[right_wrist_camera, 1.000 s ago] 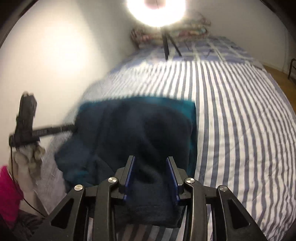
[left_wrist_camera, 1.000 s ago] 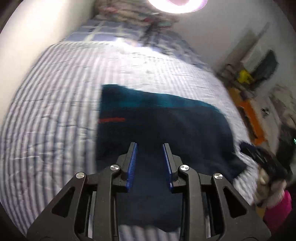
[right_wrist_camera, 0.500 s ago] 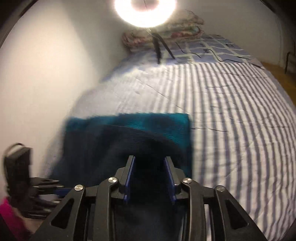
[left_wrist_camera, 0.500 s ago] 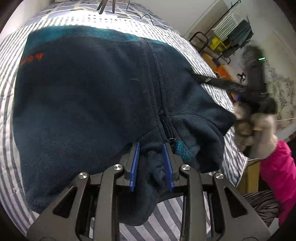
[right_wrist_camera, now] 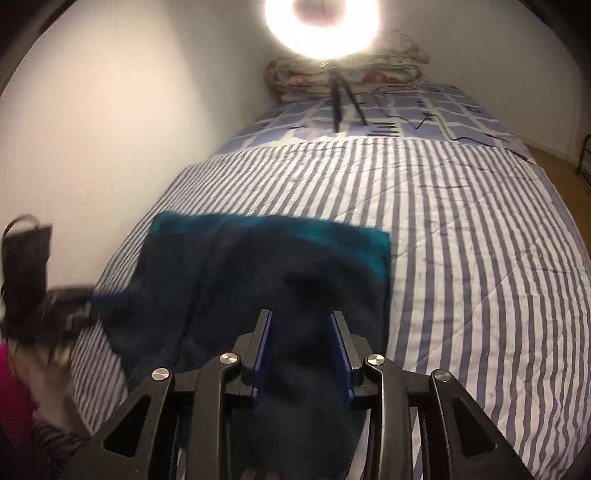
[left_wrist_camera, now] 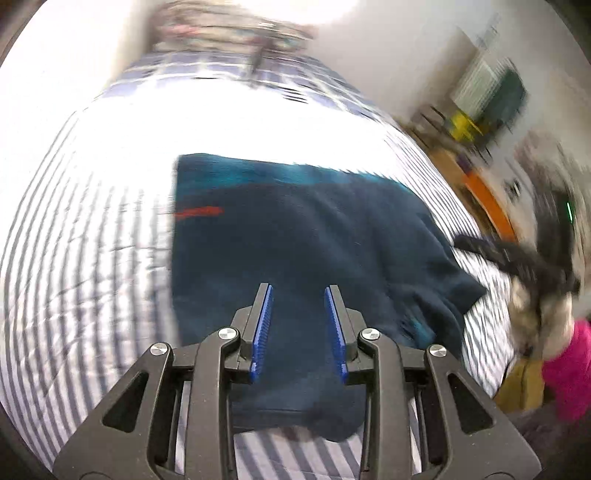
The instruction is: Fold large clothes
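**A:** What is on the bed (right_wrist_camera: 461, 229)?

**B:** A dark navy fleece (left_wrist_camera: 295, 251) lies spread on the striped quilt (left_wrist_camera: 92, 240), near the bed's near edge. A teal band (right_wrist_camera: 266, 229) runs along its far edge, and a small red mark (left_wrist_camera: 199, 211) sits near its far left corner in the left view. The right side of the fleece looks bunched and rumpled.

**A:** And the left gripper (left_wrist_camera: 298, 325)?

**B:** It points down over the near part of the fleece. Its blue pads (left_wrist_camera: 263, 328) stand apart and its jaws are opening. Fleece shows in the gap, but the pads do not seem to press on it.

**A:** The right gripper (right_wrist_camera: 301, 350)?

**B:** Its pads are partly apart too, with dark fleece filling the gap between them. I cannot tell whether it has hold of the cloth or only hangs above it.

**A:** Anything else in the room?

**B:** A bright ring light (right_wrist_camera: 321, 22) on a tripod stands at the far end of the bed, before a pile of folded bedding (right_wrist_camera: 347, 70). A pink sleeve (left_wrist_camera: 569, 373) shows at the right edge of the left view, blurred.
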The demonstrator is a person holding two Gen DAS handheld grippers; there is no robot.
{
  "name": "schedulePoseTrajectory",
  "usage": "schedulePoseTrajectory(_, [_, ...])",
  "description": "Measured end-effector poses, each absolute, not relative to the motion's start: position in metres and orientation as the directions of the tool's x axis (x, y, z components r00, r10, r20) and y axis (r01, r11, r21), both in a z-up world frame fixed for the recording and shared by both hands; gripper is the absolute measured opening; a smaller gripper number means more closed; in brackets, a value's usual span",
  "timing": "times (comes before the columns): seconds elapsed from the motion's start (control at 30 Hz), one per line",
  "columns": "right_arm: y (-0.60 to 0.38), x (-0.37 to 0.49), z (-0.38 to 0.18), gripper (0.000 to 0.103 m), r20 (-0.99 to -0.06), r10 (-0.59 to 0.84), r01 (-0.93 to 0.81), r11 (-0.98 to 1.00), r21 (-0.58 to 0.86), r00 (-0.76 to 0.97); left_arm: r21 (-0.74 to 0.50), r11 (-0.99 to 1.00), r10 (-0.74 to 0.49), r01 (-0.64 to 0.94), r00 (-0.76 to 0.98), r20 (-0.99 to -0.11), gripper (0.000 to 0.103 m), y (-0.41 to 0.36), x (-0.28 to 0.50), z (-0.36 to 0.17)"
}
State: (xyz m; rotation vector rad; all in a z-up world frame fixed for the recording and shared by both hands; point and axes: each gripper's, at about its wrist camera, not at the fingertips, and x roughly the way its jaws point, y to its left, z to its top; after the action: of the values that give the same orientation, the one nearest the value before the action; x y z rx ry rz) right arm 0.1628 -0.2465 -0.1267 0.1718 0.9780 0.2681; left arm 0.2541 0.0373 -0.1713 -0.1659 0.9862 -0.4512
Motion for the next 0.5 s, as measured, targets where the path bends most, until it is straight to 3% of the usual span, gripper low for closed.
schedulePoseTrajectory(0.03, [-0.249,0.16,-0.129,0.032,-0.799,0.292,-0.14,0.956,0.257,0.526,-0.36,0.9,-0.436,0.246,0.474,-0.765,0.044,0.05,0.258,-0.174])
schedulePoseTrajectory(0.1, [-0.258,0.159,-0.135,0.039,-0.808,0.271,-0.116,0.962,0.247,0.524,-0.414,0.895,-0.442,0.168,0.473,-0.762,0.066,0.074,0.265,-0.181])
schedulePoseTrajectory(0.17, [-0.274,0.159,-0.142,0.068,-0.813,0.279,-0.074,0.957,0.282,0.511,-0.493,0.866,-0.475,0.082,0.444,-0.76,0.069,0.098,0.274,-0.194])
schedulePoseTrajectory(0.23, [-0.291,0.159,-0.148,0.079,-0.804,0.308,-0.023,0.938,0.345,0.508,-0.584,0.812,-0.539,0.013,0.399,-0.741,0.07,0.116,0.28,-0.21])
schedulePoseTrajectory(0.33, [-0.315,0.162,-0.162,0.079,-0.771,0.396,0.03,0.881,0.472,0.498,-0.687,0.723,-0.626,-0.065,0.359,-0.692,0.071,0.133,0.289,-0.234])
schedulePoseTrajectory(0.5, [-0.324,0.163,-0.189,0.08,-0.73,0.497,0.055,0.809,0.586,0.469,-0.721,0.685,-0.66,-0.102,0.332,-0.674,0.071,0.144,0.289,-0.255])
